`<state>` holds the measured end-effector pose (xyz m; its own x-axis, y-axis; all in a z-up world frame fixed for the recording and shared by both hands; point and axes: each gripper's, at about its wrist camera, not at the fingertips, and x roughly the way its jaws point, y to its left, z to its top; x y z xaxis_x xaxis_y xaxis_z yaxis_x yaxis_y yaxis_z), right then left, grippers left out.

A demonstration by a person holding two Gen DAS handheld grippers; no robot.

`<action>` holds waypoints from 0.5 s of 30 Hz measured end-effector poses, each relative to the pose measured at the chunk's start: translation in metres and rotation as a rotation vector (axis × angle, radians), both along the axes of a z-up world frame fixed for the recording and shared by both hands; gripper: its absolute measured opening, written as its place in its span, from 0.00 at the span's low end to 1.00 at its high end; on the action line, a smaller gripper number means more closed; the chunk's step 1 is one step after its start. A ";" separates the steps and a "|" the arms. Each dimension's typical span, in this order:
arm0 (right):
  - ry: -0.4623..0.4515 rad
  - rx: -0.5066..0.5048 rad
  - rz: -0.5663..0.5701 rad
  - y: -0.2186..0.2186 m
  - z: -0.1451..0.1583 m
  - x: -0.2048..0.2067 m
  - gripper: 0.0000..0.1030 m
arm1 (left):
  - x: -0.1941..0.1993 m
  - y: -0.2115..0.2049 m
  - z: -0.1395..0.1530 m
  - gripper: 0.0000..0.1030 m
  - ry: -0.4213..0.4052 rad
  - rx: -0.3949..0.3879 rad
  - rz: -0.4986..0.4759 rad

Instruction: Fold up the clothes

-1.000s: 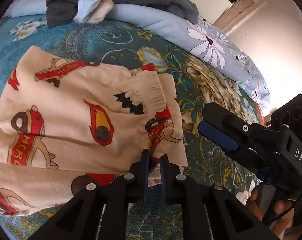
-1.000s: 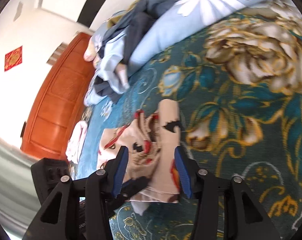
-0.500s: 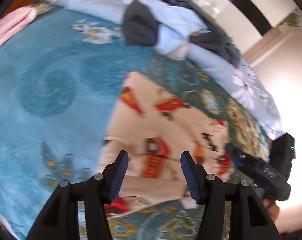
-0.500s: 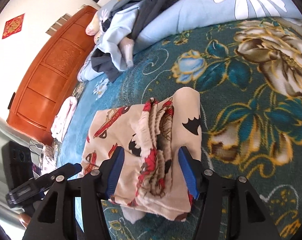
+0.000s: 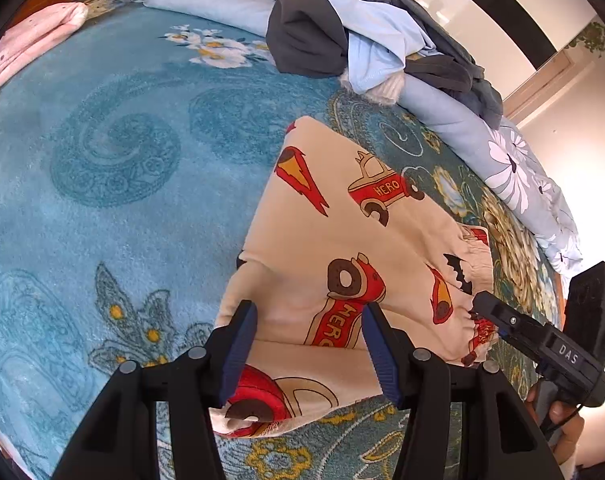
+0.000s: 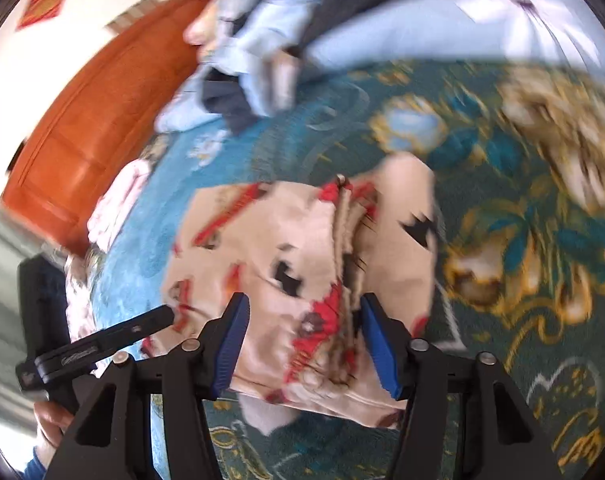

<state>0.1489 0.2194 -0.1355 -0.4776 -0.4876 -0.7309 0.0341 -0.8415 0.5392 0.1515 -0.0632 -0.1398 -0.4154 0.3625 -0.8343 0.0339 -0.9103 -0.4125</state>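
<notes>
The right wrist view is smeared by motion blur — the prints on the cream cartoon-print garment [image 6: 302, 264] and the pile of clothes [image 6: 262, 52] cannot be read there. In the left wrist view the left gripper [image 5: 310, 352] covers the garment's near edge, and the pink cloth [image 5: 34, 36] is cut off at the frame's rim. The hand [image 5: 562, 420] under the right gripper [image 5: 490, 312] shows only in part — whether its tips touch the garment cannot be told.

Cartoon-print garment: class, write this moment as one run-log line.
garment: cartoon-print garment part-folded on bedspread | left gripper: open, above its near edge | right gripper: open, jaws closing, over waistband
</notes>
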 end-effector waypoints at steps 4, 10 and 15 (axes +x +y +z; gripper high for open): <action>-0.018 -0.083 -0.047 0.010 -0.004 0.003 0.24 | -0.001 0.002 0.004 0.57 -0.004 0.011 0.001; 0.059 -0.050 -0.046 0.018 0.016 0.009 0.16 | 0.000 -0.005 0.023 0.57 0.055 0.054 0.018; 0.028 0.015 -0.088 0.031 0.009 0.012 0.16 | -0.013 -0.006 0.021 0.57 0.054 -0.079 0.026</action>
